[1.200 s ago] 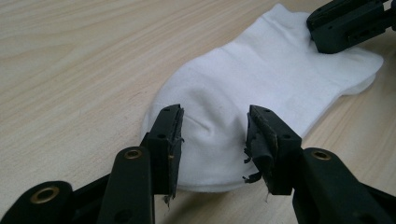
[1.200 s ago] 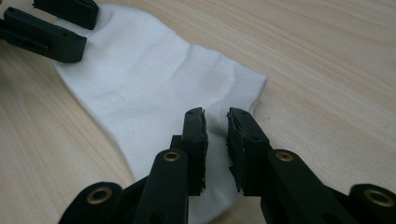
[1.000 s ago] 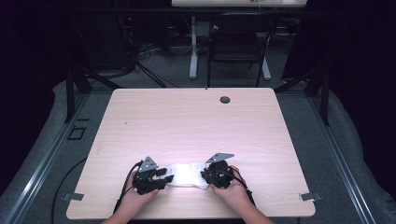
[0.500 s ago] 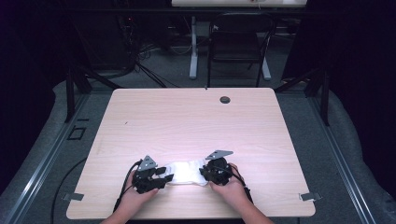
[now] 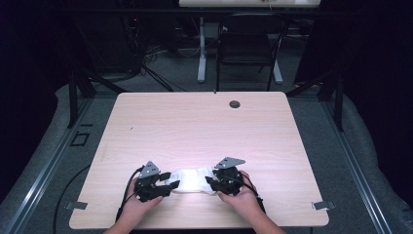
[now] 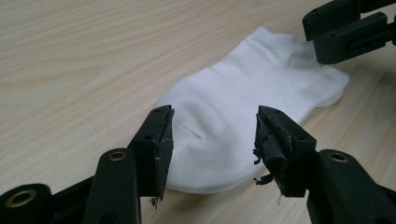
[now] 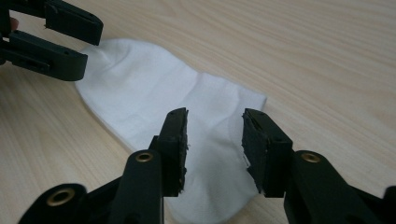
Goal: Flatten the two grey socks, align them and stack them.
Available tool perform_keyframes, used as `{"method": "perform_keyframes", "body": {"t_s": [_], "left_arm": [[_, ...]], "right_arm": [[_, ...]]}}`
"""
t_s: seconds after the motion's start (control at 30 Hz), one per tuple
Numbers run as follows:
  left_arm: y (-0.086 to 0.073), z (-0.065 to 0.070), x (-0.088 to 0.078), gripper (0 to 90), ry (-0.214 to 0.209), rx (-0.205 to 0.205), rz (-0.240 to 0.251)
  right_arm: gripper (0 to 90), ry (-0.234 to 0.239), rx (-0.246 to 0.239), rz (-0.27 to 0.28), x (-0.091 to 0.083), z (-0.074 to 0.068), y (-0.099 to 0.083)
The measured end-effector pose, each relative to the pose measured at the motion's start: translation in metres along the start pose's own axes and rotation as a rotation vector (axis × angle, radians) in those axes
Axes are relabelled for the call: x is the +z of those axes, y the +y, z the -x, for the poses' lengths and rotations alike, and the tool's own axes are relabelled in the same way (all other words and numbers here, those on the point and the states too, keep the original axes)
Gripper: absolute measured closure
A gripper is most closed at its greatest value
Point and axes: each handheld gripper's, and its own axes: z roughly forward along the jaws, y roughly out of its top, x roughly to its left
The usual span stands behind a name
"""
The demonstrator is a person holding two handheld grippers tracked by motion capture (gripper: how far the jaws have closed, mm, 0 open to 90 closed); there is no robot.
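White sock (image 5: pixel 191 179) lies flat near table's front edge.

Dark room, grey carpet (image 5: pixel 316 117), black chair (image 5: pixel 248 46) beyond wooden table (image 5: pixel 195 122).

**Both hand-held grippers open, facing each other**

The left hand-held gripper (image 5: pixel 164 184) sits low at the near edge, held by the left hand (image 5: pixel 134 204), its jaws spread apart and pointing right. The right hand-held gripper (image 5: pixel 212 181), in the right hand (image 5: pixel 242 197), points left, jaws likewise apart. Both forearms enter from below.
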Motion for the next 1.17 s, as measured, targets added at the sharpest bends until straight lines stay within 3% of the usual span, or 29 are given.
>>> {"method": "perform_keyframes", "body": {"t_s": [0.13, 0.2, 0.37, 0.77, 0.93, 1.17], "left_arm": [[0.001, -0.004, -0.006, 44.2, 0.017, -0.009, 0.018], [0.001, -0.006, -0.009, 42.8, 0.028, -0.017, 0.025], [0.002, -0.012, -0.016, 41.3, 0.052, -0.024, 0.043], [-0.001, -0.028, -0.029, 40.7, 0.092, -0.040, 0.060], [-0.003, -0.034, -0.029, 40.7, 0.105, -0.042, 0.053], [-0.005, -0.036, -0.028, 40.8, 0.115, -0.040, 0.053]], "right_arm": [[54.3, 0.001, -0.002, 0.028, -0.009, -0.002, 0.003], [49.9, 0.009, 0.020, 0.051, -0.012, -0.003, 0.003], [47.4, 0.000, 0.006, 0.049, -0.019, -0.002, 0.001], [46.8, -0.021, 0.034, 0.062, -0.033, 0.007, -0.009], [47.4, -0.053, 0.039, 0.081, -0.029, 0.011, -0.021], [47.8, -0.053, 0.073, 0.111, -0.028, 0.019, -0.027]]}}
